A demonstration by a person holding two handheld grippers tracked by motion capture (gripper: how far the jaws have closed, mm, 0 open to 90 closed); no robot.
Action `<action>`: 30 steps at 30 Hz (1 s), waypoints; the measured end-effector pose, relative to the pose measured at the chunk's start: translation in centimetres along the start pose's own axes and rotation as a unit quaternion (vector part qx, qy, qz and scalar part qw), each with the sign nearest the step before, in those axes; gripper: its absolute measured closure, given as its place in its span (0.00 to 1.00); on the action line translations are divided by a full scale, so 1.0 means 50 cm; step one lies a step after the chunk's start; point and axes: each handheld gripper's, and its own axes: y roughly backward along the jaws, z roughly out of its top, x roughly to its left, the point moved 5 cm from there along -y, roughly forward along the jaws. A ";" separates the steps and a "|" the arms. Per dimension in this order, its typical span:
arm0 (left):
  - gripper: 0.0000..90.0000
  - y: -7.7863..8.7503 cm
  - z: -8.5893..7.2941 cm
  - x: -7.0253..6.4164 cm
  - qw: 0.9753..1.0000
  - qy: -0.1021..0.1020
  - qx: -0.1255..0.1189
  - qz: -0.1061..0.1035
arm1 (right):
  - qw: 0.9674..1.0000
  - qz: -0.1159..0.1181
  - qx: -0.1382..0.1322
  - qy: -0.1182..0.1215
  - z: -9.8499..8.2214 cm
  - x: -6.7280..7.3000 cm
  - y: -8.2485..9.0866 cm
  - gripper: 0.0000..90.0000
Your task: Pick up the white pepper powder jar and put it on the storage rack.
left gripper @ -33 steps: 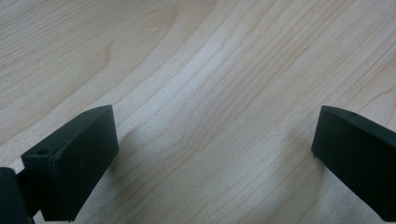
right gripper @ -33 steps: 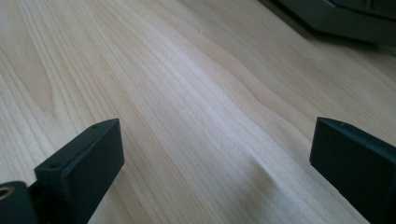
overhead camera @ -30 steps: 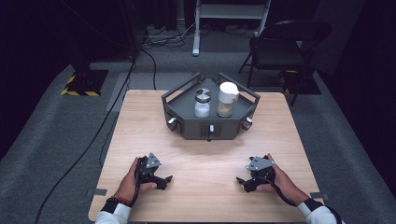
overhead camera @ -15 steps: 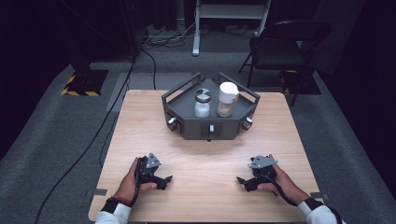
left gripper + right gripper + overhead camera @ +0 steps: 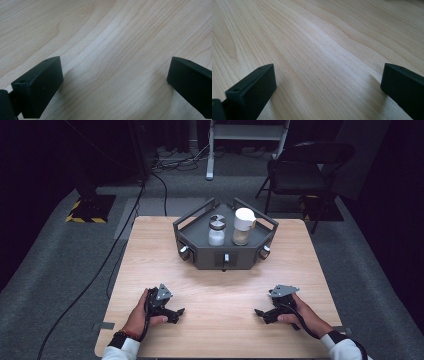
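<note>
A: Where do the two jars sit?

B: Both in the grey tray [image 5: 195,251] at the far middle of the tabletop [image 5: 150,260], side by side and just apart. The glass jar [image 5: 216,231] with the metal lid is on the left, the white-capped jar [image 5: 243,227] on the right, both upright.

A: And the tongs?

B: Resting at the near edge, well apart from the tray. The left gripper [image 5: 176,312] lies toward the near left corner and the right gripper [image 5: 260,312] toward the near right. Both are released: each gripper view has its jaws spread wide over bare wood, and the right one's jaws have just been opening, with nothing between them.

A: How would the jars handle, do you think?

B: Stiff and likely slick. The left one looks like glass, so breakable if knocked against the tray wall, and a little weighty if full. The right one seems taller and top-heavy under that broad cap, so it could tip.

A: Where to grip?

B: I'd take each round the body below the lid, jaws level, and lift straight up to clear the rail. Gripping by the cap risks loosening it.
</note>
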 end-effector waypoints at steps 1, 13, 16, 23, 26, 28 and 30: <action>0.00 0.000 0.000 0.000 1.000 0.000 0.000 0.000 | 1.000 0.000 0.000 0.000 0.000 0.000 0.000 0.00; 0.00 -0.002 0.003 0.000 1.000 -0.001 0.001 0.000 | 1.000 0.005 0.000 0.005 0.000 -0.004 0.000 0.00; 0.00 -0.002 0.002 0.000 1.000 -0.001 0.001 0.000 | 1.000 0.005 0.000 0.005 0.000 -0.004 0.000 0.00; 0.00 -0.002 0.003 0.000 1.000 -0.001 0.001 0.000 | 1.000 0.005 0.000 0.005 0.000 -0.004 0.000 0.00; 0.00 -0.003 0.003 0.001 1.000 -0.003 0.001 -0.003 | 1.000 0.004 0.000 0.004 -0.001 -0.003 0.001 0.00; 0.00 -0.004 0.004 0.001 1.000 -0.003 0.000 -0.004 | 1.000 0.004 0.000 0.004 -0.002 -0.003 0.002 0.00; 0.00 -0.004 0.004 0.001 1.000 -0.004 0.001 -0.004 | 1.000 0.004 0.000 0.005 -0.002 -0.003 0.002 0.00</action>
